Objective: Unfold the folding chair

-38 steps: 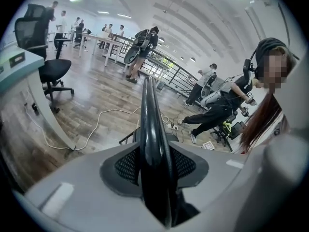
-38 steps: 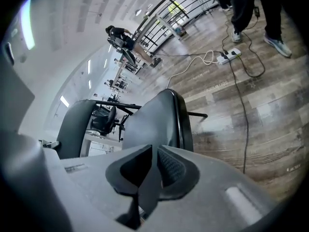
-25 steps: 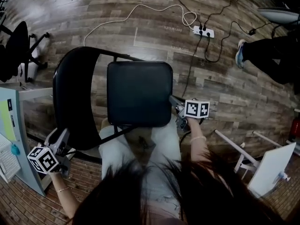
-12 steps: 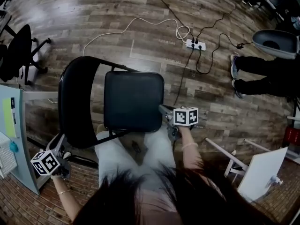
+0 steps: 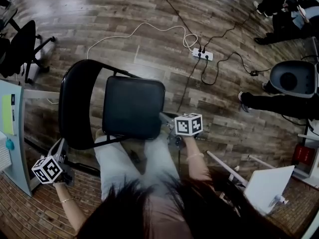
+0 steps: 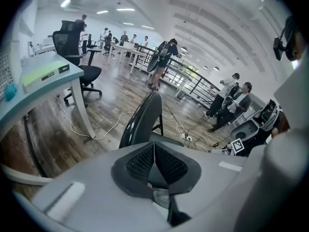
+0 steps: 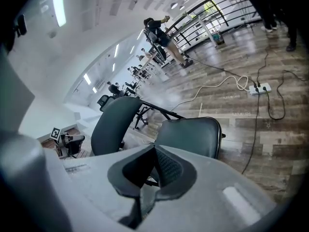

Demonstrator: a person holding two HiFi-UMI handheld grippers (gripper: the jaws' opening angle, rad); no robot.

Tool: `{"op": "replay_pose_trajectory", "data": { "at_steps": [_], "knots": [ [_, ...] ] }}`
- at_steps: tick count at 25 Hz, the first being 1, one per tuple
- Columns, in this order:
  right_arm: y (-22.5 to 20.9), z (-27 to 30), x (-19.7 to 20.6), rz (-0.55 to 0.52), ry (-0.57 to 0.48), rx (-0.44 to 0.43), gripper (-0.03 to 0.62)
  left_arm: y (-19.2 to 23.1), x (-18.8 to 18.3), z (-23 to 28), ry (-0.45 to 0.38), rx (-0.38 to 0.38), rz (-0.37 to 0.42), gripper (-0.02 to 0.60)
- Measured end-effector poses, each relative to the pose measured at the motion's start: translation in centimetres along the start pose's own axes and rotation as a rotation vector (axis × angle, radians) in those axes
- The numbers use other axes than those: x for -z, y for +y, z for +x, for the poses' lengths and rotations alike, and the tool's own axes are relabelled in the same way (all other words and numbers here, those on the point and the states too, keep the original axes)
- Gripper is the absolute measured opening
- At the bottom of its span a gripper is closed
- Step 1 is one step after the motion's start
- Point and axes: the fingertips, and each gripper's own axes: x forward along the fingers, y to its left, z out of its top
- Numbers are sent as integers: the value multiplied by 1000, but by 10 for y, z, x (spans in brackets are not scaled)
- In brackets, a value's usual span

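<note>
Chair [image 5: 133, 107] between left gripper [image 5: 61, 147] — jaws just closed — and right gripper [image 5: 165, 117], closed too, both empty; desk [image 5: 19, 153] alongside.

The left tool [image 5: 60, 148], at 8 o'clock, has just been closed on nothing; the right tool [image 5: 167, 118], near centre, is held shut, empty.

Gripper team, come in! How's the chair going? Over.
Left gripper just closed, empty, off the folding chair. Right gripper shut, empty, by seat corner. Chair looks open, seat down. Power strip beyond, not touching.
</note>
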Motion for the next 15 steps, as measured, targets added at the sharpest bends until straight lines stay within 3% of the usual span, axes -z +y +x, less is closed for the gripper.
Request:
{"op": "replay_pose_trajectory", "data": {
  "at_steps": [15],
  "knots": [
    [20,-40,28,-117,122,-91,-1,-123,61,18,-76,88,-57,6]
  ]
}}
